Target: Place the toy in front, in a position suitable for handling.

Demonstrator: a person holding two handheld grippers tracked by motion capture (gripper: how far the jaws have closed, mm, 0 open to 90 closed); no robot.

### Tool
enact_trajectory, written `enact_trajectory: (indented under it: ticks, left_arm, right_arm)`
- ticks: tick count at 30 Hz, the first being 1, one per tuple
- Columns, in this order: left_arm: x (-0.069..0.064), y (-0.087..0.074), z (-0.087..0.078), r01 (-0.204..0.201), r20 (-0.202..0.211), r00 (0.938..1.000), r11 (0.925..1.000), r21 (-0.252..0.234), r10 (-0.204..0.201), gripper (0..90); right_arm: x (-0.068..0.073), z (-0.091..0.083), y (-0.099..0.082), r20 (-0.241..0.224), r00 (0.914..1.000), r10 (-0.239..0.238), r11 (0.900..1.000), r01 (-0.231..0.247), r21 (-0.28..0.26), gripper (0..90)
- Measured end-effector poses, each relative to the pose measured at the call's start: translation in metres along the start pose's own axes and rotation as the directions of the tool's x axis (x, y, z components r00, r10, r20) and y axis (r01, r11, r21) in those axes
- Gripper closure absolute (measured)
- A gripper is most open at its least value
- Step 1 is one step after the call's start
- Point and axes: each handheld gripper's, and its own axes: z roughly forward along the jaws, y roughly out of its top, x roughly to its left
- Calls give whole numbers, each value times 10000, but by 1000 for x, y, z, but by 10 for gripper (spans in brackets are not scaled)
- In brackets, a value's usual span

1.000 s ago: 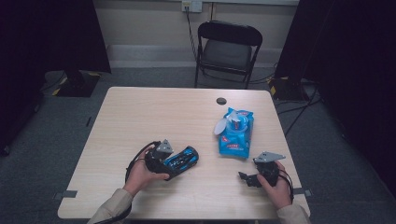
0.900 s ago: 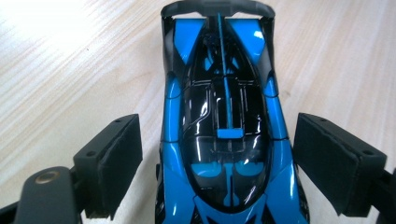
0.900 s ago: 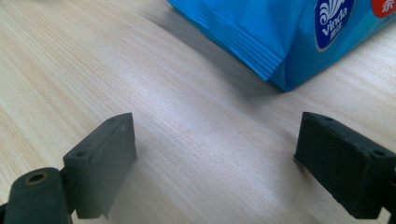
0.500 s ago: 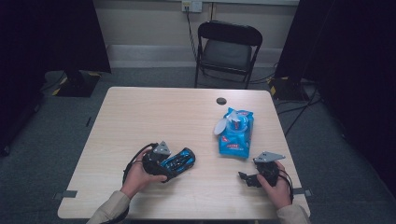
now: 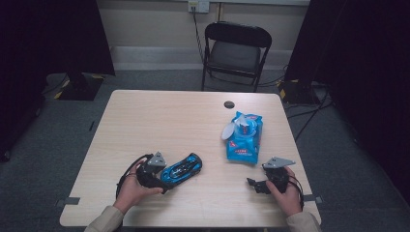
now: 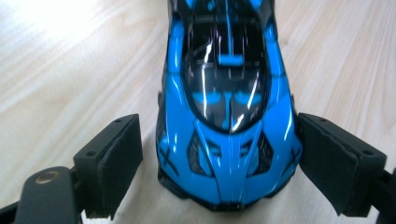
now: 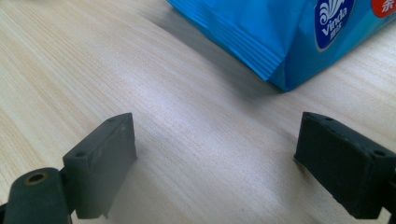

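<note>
A glossy blue and black toy car (image 5: 183,167) (image 6: 229,107) lies on the wooden table (image 5: 159,121) at the front left. My left gripper (image 5: 166,178) (image 6: 219,140) is open around one end of it. The left pad (image 6: 116,158) stands clear of the car's side, and the right pad (image 6: 331,158) is right at its other side. At the front right my right gripper (image 5: 253,184) (image 7: 215,144) rests low over bare wood, open and holding nothing. Just beyond it lies a blue packet of wipes (image 5: 242,140) (image 7: 280,37), its white flap (image 5: 228,130) lifted.
A small black round disc (image 5: 229,104) sits in the tabletop behind the packet. A black folding chair (image 5: 237,48) stands past the far edge. Dark curtains flank the room, and cables run on the floor at the right.
My left gripper has drawn back toward the lower left while the car stayed almost where it was. The right gripper and the wipes packet have not moved.
</note>
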Motion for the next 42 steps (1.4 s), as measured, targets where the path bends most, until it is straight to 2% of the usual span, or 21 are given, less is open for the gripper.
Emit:
enact_trajectory:
  ticks: [3,6,9,11,12,18,29,30,31,38,42]
  left_arm:
    - [-2,-3,3,-247,-173,9995,9997,6,247,159]
    - [-3,-3,4,-312,-210,9993,9995,-18,311,160]
    - [-4,-6,5,-378,-256,9990,9987,-348,369,163]
    - [-3,-7,4,-452,-228,9988,9983,-357,444,162]
    - [-2,-10,5,-566,-137,9983,9966,-598,559,161]
    - [-3,-15,6,-447,-203,9989,9930,-1098,428,160]
    - [-4,-16,6,-389,-277,9990,9924,-1164,359,181]
    - [-5,-16,5,-517,-179,9986,9907,-1256,498,237]
    - [-6,-16,5,-494,-190,9987,9908,-1263,474,248]
    - [-6,-16,5,-451,-230,9988,9910,-1262,425,251]
    - [-6,-16,5,-460,-237,9988,9909,-1261,434,252]
  right_arm:
    - [0,0,0,2,10000,1,10000,-1,2,112]
    - [0,0,0,2,10000,3,10000,-3,3,112]
    - [0,0,0,7,10000,0,10000,0,7,112]
    - [0,0,0,5,10000,1,10000,-1,7,112]
    - [0,0,0,5,10000,7,10000,-7,11,112]
    - [0,0,0,11,10000,28,10000,-28,4,114]
    - [-1,-1,3,-11,10000,32,9997,-32,241,155]
    - [-2,-1,5,-27,10000,10,9995,-10,326,157]
    - [-3,-1,6,-87,10000,10,9992,-7,398,157]
    - [-6,-4,15,-270,9996,52,9994,-43,338,158]
    - [-8,-6,22,-286,9996,-85,9989,98,454,158]
